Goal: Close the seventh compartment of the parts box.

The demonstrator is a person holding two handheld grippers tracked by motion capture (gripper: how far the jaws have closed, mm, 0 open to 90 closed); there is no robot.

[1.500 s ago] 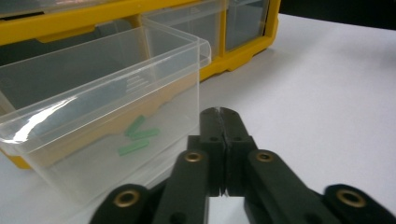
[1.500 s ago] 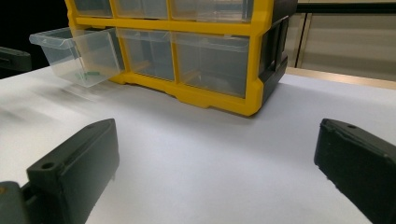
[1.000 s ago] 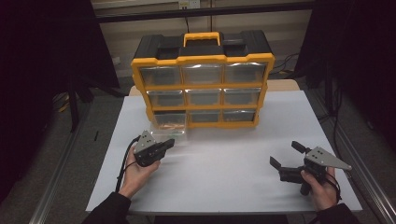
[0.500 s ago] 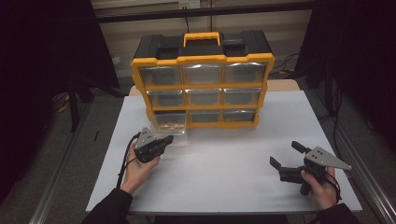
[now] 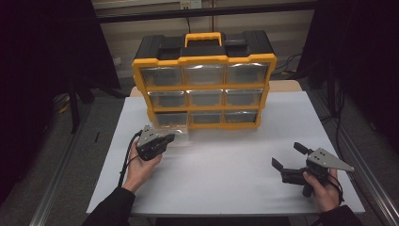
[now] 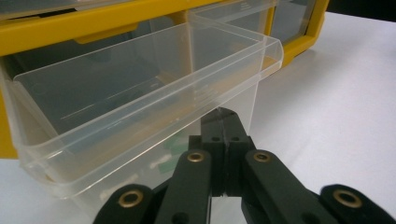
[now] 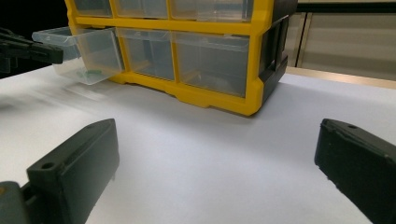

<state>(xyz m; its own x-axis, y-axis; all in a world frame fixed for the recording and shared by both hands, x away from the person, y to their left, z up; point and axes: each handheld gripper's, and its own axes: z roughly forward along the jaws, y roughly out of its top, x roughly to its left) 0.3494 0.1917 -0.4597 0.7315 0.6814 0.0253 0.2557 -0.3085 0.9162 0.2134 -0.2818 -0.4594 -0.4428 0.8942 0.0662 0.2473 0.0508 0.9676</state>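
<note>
Nearest the person, the right gripper (image 5: pixel 288 162) rests low over the table (image 5: pixel 226 183) at the right, held in the right hand (image 5: pixel 324 190). Its jaws stand wide apart with nothing between them, probably parked out of the way while the other hand works.

Farther in, at the left, the left gripper (image 5: pixel 168 138) is clenched on the front wall of the drawer (image 6: pixel 154 107), the clear bottom-left one of the cabinet (image 5: pixel 204 80). In the left gripper view the jaws meet on the thin clear wall just under the drawer's lip, a grip that suits pulling the drawer straight out along its slot. The drawer stands partly out of the cabinet, its front end hanging over the table and its back end inside the yellow frame.

Small greenish and pale bits lie on the drawer's floor (image 7: pixel 91 73); the clear plastic blurs them and I cannot tell what they are. How much of the drawer remains in the slot is hidden by the frame. Beyond, the other eight drawers sit shut, their contents too dim to make out, and the room behind is dark.
</note>
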